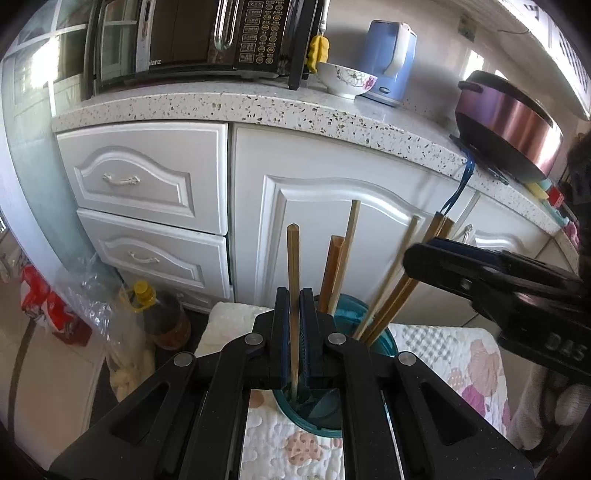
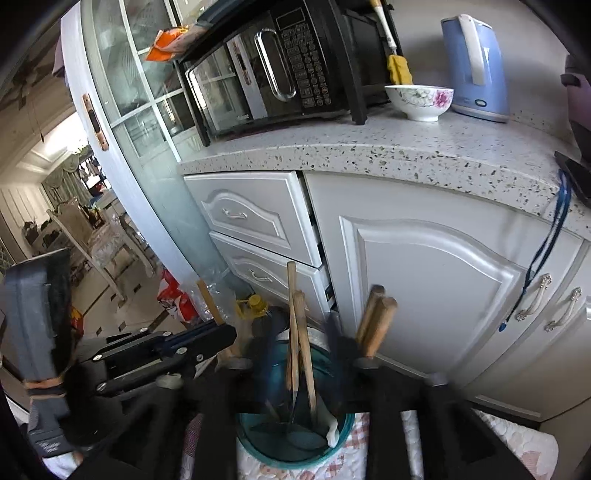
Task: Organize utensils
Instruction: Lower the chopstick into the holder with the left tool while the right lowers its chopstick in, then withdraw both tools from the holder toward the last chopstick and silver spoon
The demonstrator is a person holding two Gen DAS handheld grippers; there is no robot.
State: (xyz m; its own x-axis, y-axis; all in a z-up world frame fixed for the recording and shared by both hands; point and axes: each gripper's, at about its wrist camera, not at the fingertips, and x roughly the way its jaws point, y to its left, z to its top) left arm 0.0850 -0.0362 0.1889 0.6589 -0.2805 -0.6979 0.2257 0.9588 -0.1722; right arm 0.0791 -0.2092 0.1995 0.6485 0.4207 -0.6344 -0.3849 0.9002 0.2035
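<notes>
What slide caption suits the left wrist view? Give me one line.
Left gripper shut on a chopstick, lowering it into the teal holder beside other chopsticks.

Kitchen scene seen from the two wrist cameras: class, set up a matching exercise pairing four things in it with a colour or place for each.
Things:
1. kettle
2. holder
3. bowl
4. brush head

Descriptions:
A. yellow, hanging beside the microwave
B. white with flowers, on the counter
C. pale blue, at the wall
D. teal, with chopsticks standing in it

Pairs: 1-C, 2-D, 3-B, 4-A
</notes>
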